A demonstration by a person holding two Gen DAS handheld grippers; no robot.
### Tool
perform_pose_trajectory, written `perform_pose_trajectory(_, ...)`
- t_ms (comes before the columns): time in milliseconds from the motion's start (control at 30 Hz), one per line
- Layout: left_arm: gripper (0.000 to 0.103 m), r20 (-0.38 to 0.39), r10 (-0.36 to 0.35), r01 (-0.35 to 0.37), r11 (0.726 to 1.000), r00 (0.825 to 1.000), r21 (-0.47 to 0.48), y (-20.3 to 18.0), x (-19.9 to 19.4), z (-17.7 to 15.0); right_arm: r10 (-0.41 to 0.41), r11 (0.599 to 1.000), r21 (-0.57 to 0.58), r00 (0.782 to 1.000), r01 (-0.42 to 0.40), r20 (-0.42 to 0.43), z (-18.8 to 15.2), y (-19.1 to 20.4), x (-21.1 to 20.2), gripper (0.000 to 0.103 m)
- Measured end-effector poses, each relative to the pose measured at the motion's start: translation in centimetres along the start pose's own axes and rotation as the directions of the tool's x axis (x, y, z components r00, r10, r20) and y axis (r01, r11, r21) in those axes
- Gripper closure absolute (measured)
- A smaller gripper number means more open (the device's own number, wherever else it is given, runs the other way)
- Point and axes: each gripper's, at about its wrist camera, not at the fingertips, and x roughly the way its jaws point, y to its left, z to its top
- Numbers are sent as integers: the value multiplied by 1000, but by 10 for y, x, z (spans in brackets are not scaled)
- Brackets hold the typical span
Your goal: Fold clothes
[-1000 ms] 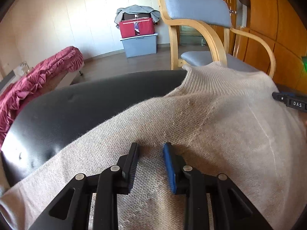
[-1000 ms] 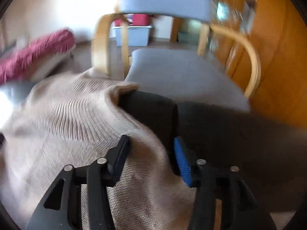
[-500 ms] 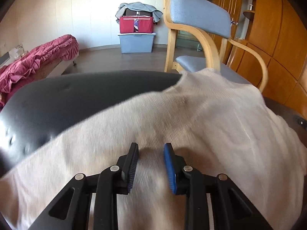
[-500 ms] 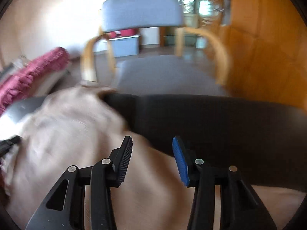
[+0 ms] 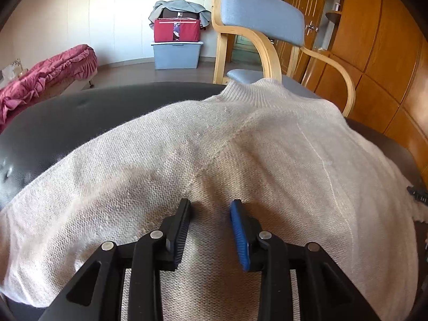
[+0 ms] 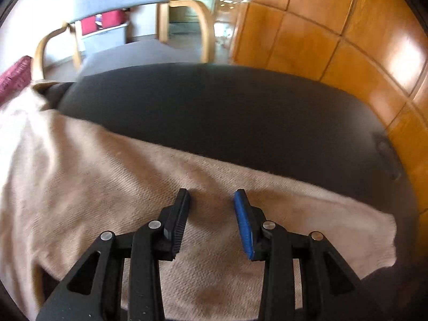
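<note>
Sweater (image 5: 240, 144): one, spread flat; left tongs (image 5: 211, 208), right tongs (image 6: 212, 200) both gaping, empty.

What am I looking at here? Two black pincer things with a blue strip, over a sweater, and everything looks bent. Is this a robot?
No robot arm: a person holds one pair of tongs in each hand, and a wide-angle camera on each looks forward along the fingers, which bends the picture. One picture is from the left tongs, the other from the right tongs. Both are open and hold nothing. Beneath them a beige knitted sweater lies spread on a dark padded surface, its collar at the far edge. The left tongs are over its middle, the right tongs over its sleeve. Behind stands a wooden armchair with blue cushions.
</note>
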Motion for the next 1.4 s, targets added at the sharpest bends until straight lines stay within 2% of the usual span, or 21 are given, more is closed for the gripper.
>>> perform_pose_trajectory(200, 63, 0, 89, -89, 996, 996, -20, -15, 1, -2, -41, 999, 24, 999, 41, 10, 20, -18, 23, 67)
perform_pose_trajectory(367, 62, -6, 90, -90, 994, 996, -64, -6, 5, 7, -77, 997, -6, 997, 77, -10, 27, -36, 31, 66)
perform_pose_trajectory(433, 62, -9, 84, -84, 993, 996, -80, 0, 7, 12, -57, 998, 12, 997, 57, -45, 25, -36, 10, 66)
perform_pose_trajectory(500, 62, -13, 78, -78, 992, 997, -96, 6, 8, 17, 2, 999, 43, 999, -4, 39, 33, -27, -20, 66)
perform_pose_trajectory(600, 62, -18, 68, -70, 990, 997, -121, 15, 11, 25, 86, 996, -30, 984, -83, 154, 46, 13, -53, 66)
perform_pose_trajectory(633, 63, -20, 66, -68, 990, 998, -120, 18, 15, 28, 124, 991, -73, 979, -113, 162, 51, 32, -56, 66)
perform_pose_trajectory(700, 62, -2, 67, -67, 994, 998, -90, 22, 19, 31, 191, 973, -159, 973, -169, 133, 59, 72, -48, 66)
perform_pose_trajectory(733, 62, 1, 63, -63, 995, 998, -74, 22, 18, 29, 199, 967, -185, 973, -176, 116, 59, 84, -44, 66)
perform_pose_trajectory(833, 62, 11, 49, -48, 998, 999, -38, 24, 15, 23, 174, 955, -253, 983, -154, 56, 55, 113, -19, 66)
perform_pose_trajectory(900, 62, 16, 25, -24, 998, 1000, -52, 29, 12, 18, 164, 961, -234, 984, -145, 66, 48, 107, -9, 66)
perform_pose_trajectory(1000, 62, 21, 4, -3, 997, 1000, -72, 29, 7, 12, 173, 979, -126, 982, -163, 73, 41, 83, -8, 63)
perform_pose_trajectory(1100, 61, 11, 16, -15, 998, 1000, -68, 23, 6, 17, 191, 981, -43, 979, -188, 70, 40, 69, -7, 61)
perform_pose_trajectory(1267, 61, -12, 47, -47, 997, 999, -54, 11, 4, 28, 145, 985, -111, 987, -136, 76, 46, 87, -15, 59)
perform_pose_trajectory(1333, 61, 0, 17, -17, 997, 1000, -72, 5, 5, 36, 182, 977, -128, 977, -168, 108, 49, 96, -26, 59)
perform_pose_trajectory(1400, 61, 8, -2, 2, 998, 1000, -59, -2, 13, 42, 257, 960, -153, 956, -236, 143, 57, 109, -38, 59)
